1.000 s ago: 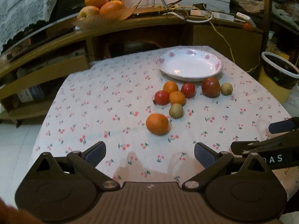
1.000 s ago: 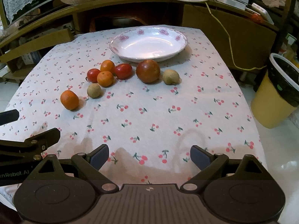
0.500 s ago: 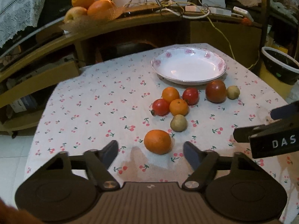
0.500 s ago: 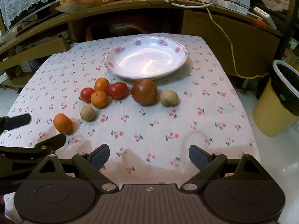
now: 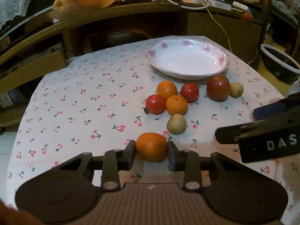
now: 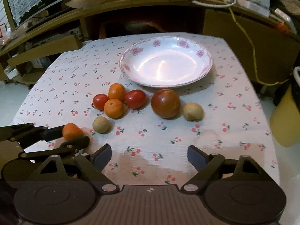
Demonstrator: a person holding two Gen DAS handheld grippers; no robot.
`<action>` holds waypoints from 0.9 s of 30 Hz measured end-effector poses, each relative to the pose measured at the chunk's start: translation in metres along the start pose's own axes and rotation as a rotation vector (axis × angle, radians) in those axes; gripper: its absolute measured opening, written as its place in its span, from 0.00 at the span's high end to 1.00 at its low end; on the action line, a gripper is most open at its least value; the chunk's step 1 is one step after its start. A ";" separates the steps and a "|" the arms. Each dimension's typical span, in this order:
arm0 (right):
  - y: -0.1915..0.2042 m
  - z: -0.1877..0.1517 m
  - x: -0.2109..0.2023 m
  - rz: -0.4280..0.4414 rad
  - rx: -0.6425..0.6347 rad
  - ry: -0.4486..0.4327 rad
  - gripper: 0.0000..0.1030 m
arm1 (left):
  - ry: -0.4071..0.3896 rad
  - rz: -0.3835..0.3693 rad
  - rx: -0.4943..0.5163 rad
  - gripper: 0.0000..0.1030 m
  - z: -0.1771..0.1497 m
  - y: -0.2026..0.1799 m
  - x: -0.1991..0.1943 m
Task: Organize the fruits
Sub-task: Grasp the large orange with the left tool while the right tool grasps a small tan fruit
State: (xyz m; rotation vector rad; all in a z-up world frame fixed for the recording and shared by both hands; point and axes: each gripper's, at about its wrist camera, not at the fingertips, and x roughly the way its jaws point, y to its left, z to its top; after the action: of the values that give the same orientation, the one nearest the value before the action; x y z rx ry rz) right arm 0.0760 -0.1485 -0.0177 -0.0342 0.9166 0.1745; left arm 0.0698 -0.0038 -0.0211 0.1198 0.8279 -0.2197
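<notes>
From the left wrist, the left gripper (image 5: 151,152) clamps the near orange (image 5: 151,147) on the tablecloth (image 5: 75,97), near of the other fruit and the plate (image 5: 186,60). The right wrist view shows the right gripper (image 6: 149,154) wide open over bare cloth, the held orange (image 6: 72,131) far left.

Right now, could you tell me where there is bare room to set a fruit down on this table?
The floral plate is empty. The cherry tablecloth lies bare left of the cluster, and in front of the dark tomato. It is crowded around the two red tomatoes and two tangerines. The left gripper grips the nearest orange.
</notes>
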 end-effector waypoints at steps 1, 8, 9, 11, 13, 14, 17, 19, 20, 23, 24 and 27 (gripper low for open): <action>0.000 0.001 0.002 0.010 0.002 0.005 0.22 | -0.001 0.002 0.001 0.61 0.000 0.000 0.000; 0.013 0.009 0.010 0.057 -0.029 -0.011 0.23 | -0.005 0.011 -0.020 0.61 -0.002 0.012 -0.006; 0.015 0.011 0.012 0.065 -0.038 -0.015 0.24 | -0.005 0.012 -0.021 0.61 -0.003 0.013 -0.007; 0.020 0.013 0.015 0.081 -0.058 -0.019 0.25 | -0.002 0.017 -0.022 0.61 -0.003 0.015 -0.007; 0.024 0.016 0.020 0.099 -0.071 -0.015 0.29 | 0.002 0.020 -0.025 0.61 -0.005 0.016 -0.007; 0.026 0.017 0.022 0.107 -0.077 -0.013 0.29 | 0.005 0.022 -0.026 0.61 -0.005 0.017 -0.007; 0.031 0.022 0.031 0.125 -0.094 -0.003 0.33 | 0.007 0.023 -0.025 0.61 -0.006 0.017 -0.006; 0.033 0.025 0.036 0.134 -0.100 0.006 0.34 | 0.007 0.023 -0.022 0.61 -0.006 0.017 -0.006; 0.035 0.026 0.039 0.130 -0.107 0.001 0.35 | 0.007 0.023 -0.021 0.61 -0.005 0.017 -0.005; 0.041 0.029 0.041 0.136 -0.125 -0.001 0.39 | 0.008 0.020 -0.019 0.60 -0.005 0.017 -0.004; 0.043 0.029 0.041 0.136 -0.133 -0.001 0.46 | 0.007 0.019 -0.020 0.59 -0.005 0.017 -0.004; 0.050 0.028 0.041 0.117 -0.181 -0.003 0.58 | 0.006 0.014 -0.030 0.57 -0.006 0.021 -0.003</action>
State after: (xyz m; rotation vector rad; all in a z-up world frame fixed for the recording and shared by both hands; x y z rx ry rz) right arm 0.1139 -0.0907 -0.0310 -0.1478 0.8986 0.3657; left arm 0.0686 0.0179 -0.0221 0.0985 0.8362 -0.1943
